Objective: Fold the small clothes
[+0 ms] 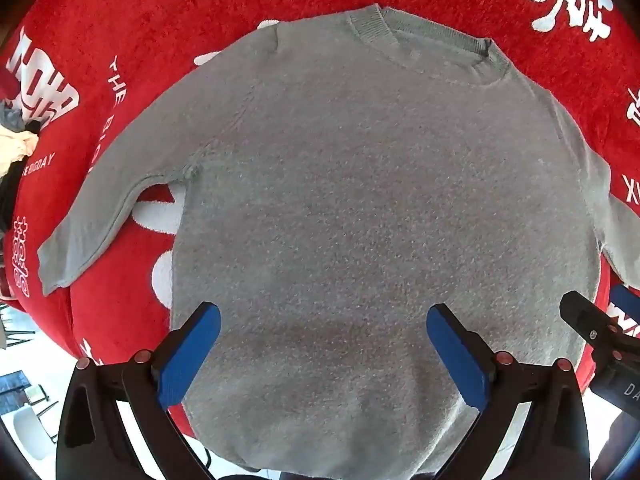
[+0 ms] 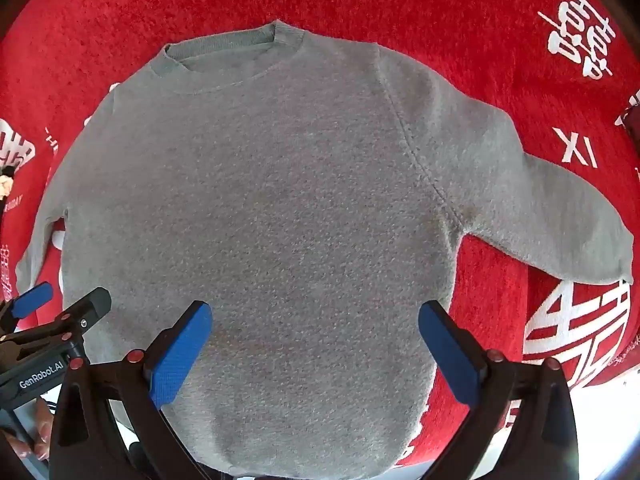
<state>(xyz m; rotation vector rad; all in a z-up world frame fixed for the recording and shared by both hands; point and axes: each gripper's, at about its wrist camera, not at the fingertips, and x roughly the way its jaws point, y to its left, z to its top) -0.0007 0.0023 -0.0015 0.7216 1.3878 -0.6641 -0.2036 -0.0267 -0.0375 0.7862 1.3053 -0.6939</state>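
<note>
Sweater: a small grey sweater [image 1: 360, 200] is laid flat on a red blanket [image 1: 160, 8], front up, with the neck far away and the bottom hem near the grippers.
Sleeves: both sleeves are spread out to the sides; the left sleeve [image 1: 92, 216] and the right sleeve [image 2: 540, 208] are not folded yet.
Risk, bunching: if only the top layer is pinched, the back layer may be left behind and the fold may come out lumpy.
Risk, dragging: if one side is pulled harder than the other, the whole sweater may be slid crooked on the fuzzy blanket.
Risk, bumping: the two grippers are held close beside each other, so they may be knocked together.
Left gripper [image 1: 324, 326]: it is pointed down over the lower part of the sweater, jaws spread wide, nothing held.
Right gripper [image 2: 316, 322]: it is pointed down too, jaws spread wide, nothing held.
Touching: whether the blue tips are resting on the cloth cannot be told for sure.
</note>
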